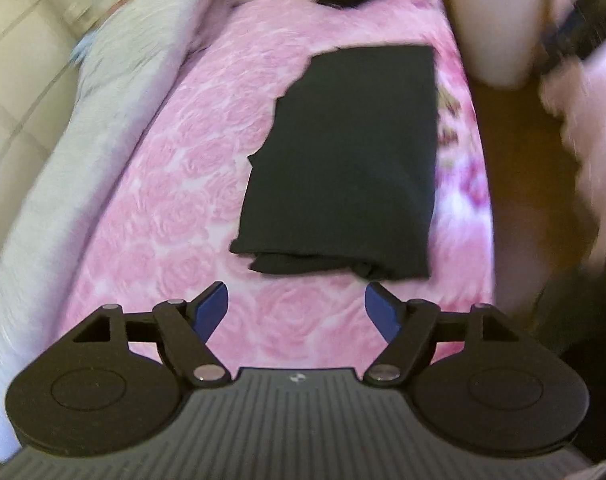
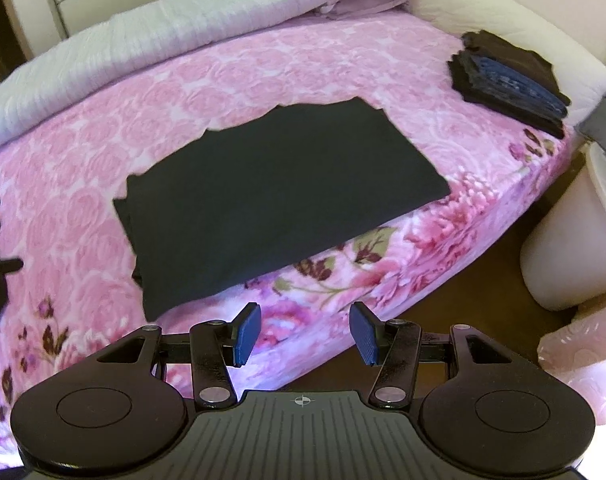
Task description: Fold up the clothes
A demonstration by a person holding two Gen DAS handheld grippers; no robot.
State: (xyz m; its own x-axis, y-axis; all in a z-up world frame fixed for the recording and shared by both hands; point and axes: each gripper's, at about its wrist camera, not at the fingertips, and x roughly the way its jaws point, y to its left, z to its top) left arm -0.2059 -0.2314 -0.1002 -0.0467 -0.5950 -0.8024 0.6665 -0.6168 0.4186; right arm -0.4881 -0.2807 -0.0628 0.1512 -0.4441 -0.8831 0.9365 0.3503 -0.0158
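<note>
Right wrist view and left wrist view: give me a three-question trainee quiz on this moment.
1. True or false: the right tongs grip the black garment.
2. Where is the stack of folded dark clothes? A) far corner of the bed B) floor C) white bin
3. Fill in: the left tongs are ____, above the pink floral blanket.

Key: 1 false; 2 A; 3 open

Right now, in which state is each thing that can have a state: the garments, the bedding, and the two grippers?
black garment: folded into a long rectangle, flat on the bed, not held
stack of dark clothes: folded, piled near the pillow
grey quilt: bunched along the far side
left gripper: open, empty
right gripper: open, empty
</note>
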